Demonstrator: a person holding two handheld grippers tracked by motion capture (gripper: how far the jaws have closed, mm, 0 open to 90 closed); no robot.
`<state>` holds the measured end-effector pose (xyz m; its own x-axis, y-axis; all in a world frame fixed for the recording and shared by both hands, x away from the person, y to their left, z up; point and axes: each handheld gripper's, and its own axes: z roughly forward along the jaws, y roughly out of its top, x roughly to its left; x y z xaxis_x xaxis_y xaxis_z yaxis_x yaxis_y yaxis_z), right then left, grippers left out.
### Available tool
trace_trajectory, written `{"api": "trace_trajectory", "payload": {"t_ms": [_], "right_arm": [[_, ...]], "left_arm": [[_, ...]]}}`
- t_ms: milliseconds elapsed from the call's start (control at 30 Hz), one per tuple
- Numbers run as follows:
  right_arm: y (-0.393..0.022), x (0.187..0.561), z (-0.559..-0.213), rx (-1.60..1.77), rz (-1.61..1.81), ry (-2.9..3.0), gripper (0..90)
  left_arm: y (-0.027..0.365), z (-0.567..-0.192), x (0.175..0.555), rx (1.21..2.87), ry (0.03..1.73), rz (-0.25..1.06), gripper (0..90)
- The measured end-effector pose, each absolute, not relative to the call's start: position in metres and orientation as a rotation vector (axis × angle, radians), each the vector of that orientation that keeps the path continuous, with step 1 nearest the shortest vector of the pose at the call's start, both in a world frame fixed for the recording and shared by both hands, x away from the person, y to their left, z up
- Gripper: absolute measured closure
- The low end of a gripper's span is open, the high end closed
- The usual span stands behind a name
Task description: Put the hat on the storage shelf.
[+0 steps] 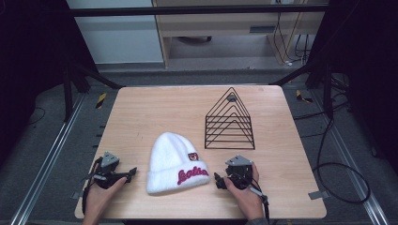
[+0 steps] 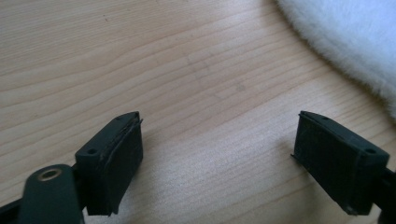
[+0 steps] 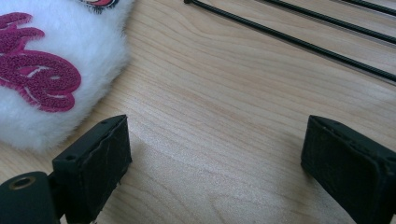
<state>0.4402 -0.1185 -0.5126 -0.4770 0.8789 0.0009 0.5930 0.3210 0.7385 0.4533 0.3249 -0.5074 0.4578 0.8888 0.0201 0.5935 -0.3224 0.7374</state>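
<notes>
A white fluffy beanie (image 1: 176,161) with crimson lettering lies flat near the front middle of the wooden table (image 1: 155,108). Behind it to the right stands a black wire rack (image 1: 230,122) of triangular frames. My left gripper (image 1: 130,172) rests on the table left of the beanie, open, jaws pointing toward it. In the left gripper view the jaws stand wide over bare wood, the beanie's edge (image 2: 355,37) at upper right. My right gripper (image 1: 218,180) sits right of the beanie, open. The right gripper view shows the beanie's lettering (image 3: 37,74) at left and the rack's wires (image 3: 299,42) ahead.
The table's front edge lies just behind both hands. Black frame struts (image 1: 89,75) and cables (image 1: 338,168) run around the table on the floor. A pale cabinet (image 1: 225,23) stands beyond the far edge.
</notes>
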Motion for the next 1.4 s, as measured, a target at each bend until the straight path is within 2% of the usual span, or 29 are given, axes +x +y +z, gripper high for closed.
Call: {"api": "trace_trajectory", "payload": {"t_ms": [133, 467, 667, 867, 1000, 1100, 1300, 1400], "right_arm": [[-0.119, 0.44, -0.513, 1.303, 0.966, 2.19, 8.3], [-0.118, 0.44, -0.513, 1.304, 0.967, 2.188, 8.4], [-0.118, 0.44, -0.513, 1.303, 0.967, 2.189, 8.4], [-0.118, 0.44, -0.513, 1.301, 0.968, 2.194, 8.4], [-0.119, 0.44, -0.513, 1.297, 0.966, 2.195, 8.4], [-0.119, 0.44, -0.513, 1.297, 0.966, 2.195, 8.4], [-0.119, 0.44, -0.513, 1.291, 0.97, 2.2, 8.3], [-0.119, 0.44, -0.513, 1.291, 0.971, 2.201, 8.3]], "left_arm": [[0.324, -0.508, 0.452, 2.065, 1.216, 0.554, 8.1], [0.317, -0.505, 0.447, 2.057, 1.172, 0.517, 6.4], [0.296, -0.481, 0.466, 2.083, 1.127, 0.497, 7.4], [0.271, -0.45, 0.486, 2.118, 0.999, 0.497, 11.1], [0.255, -0.435, 0.496, 2.094, 0.928, 0.439, 8.9], [0.243, -0.43, 0.505, 2.137, 0.876, 0.437, 4.6], [0.227, -0.426, 0.53, 2.221, 0.879, 0.469, 6.2], [0.22, -0.426, 0.543, 2.242, 0.915, 0.384, 7.6]]}}
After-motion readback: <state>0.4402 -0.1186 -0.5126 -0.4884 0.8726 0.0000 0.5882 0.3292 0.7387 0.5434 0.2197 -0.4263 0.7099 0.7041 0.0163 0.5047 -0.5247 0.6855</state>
